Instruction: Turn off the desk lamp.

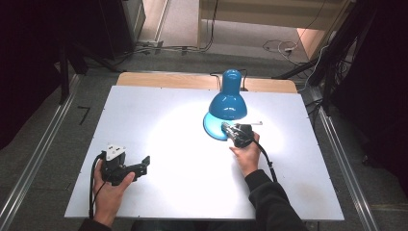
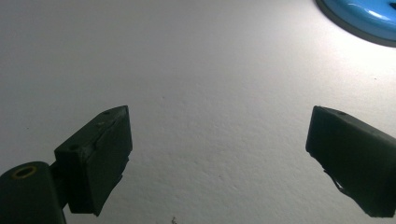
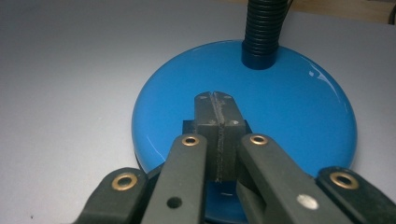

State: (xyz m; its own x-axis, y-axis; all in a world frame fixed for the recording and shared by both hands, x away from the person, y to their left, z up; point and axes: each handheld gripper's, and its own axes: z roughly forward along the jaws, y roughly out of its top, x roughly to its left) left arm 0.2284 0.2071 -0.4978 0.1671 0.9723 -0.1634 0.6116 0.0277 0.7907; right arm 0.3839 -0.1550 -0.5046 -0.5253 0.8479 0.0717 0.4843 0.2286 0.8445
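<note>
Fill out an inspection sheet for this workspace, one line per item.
Surface: white table top, brightly lit under the lamp.
Job's things: blue desk lamp, switched on, shade facing down; round base with black ribbed neck.
Clutter: nothing seen.
Grippers: right tool shut, tips over a dark block on the base; left tool open, near the table's front left, nothing between the jaws.
Cables: black cable trails from the right tool; loose cables on the floor beyond.
Surroundings: metal rails beside the table, dark stands.
</note>
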